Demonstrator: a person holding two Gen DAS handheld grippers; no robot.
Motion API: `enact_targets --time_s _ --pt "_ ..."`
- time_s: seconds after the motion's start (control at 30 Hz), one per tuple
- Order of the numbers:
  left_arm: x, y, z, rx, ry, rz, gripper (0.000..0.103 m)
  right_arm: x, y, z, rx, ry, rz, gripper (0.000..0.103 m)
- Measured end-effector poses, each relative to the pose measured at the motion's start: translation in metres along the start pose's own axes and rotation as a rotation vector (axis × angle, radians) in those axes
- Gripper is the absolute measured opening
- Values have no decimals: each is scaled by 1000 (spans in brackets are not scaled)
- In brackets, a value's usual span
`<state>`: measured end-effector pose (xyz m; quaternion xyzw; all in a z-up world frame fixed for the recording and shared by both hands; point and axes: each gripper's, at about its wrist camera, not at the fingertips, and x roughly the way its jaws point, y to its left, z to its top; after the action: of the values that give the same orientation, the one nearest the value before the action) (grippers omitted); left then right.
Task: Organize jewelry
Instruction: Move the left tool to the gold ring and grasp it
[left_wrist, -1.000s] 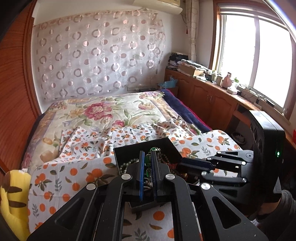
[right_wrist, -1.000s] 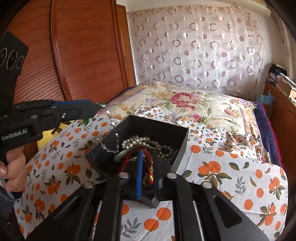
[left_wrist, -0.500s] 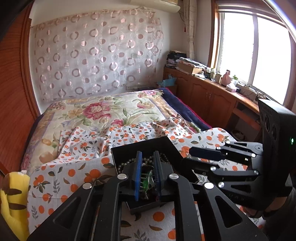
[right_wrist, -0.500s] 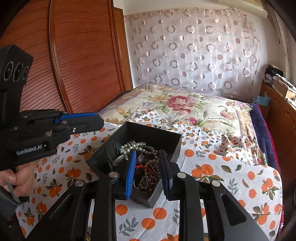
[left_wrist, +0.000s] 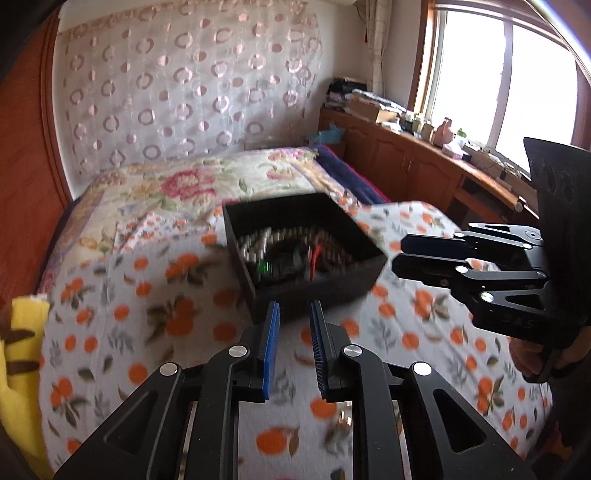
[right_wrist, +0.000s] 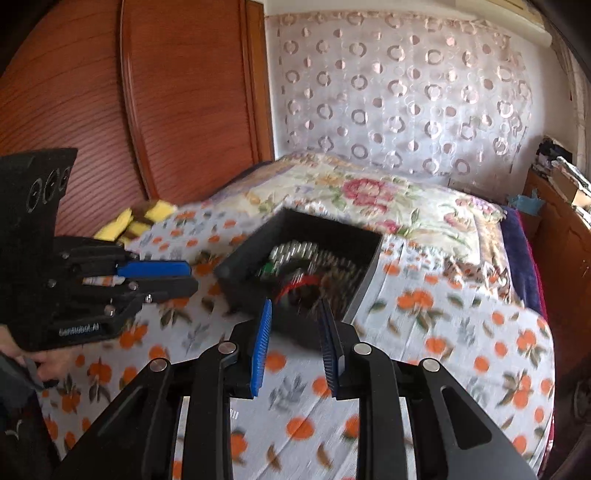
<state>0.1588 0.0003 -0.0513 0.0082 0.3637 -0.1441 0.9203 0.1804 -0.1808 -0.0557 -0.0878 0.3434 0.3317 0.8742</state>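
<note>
**Both grippers back off the jewelry box**

Orange-print cloth (left_wrist: 155, 321) covers the near end of the bed, and the black jewelry box (left_wrist: 306, 254) sits on it, heaped with pearl strands and beads (left_wrist: 258, 247). From the left gripper (left_wrist: 293, 347) the box lies at 12 o'clock, just beyond its tips; its jaws stand a small way apart, nothing between them. The right gripper (right_wrist: 295, 343) is also slightly parted and empty, the box at its 12 o'clock

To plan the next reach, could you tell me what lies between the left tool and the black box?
Only a bare strip of orange-print cloth separates the left tool from the black box, as the right wrist view shows.
</note>
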Motion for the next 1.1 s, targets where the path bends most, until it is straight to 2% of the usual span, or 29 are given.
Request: enact_targets --time_s 0.33,0.63,0.97,1.0,1.03,1.1 --pt "3 -1 -37 12 81 -13 16 9 21 -42 18 98 40 28" --pt "3 2 -53 -4 116 -21 16 17 46 -46 -33 142 91 28" --pt "3 6 -60 -22 127 -23 16 32 54 -49 -90 194 74 28" --pt "3 5 -60 -21 128 -25 17 33 56 -50 -108 190 65 27" --pt "3 4 -60 -19 128 -27 17 33 57 -50 -117 191 60 18" --pt "3 1 -60 -21 128 -37 22 33 56 -48 -118 188 67 17"
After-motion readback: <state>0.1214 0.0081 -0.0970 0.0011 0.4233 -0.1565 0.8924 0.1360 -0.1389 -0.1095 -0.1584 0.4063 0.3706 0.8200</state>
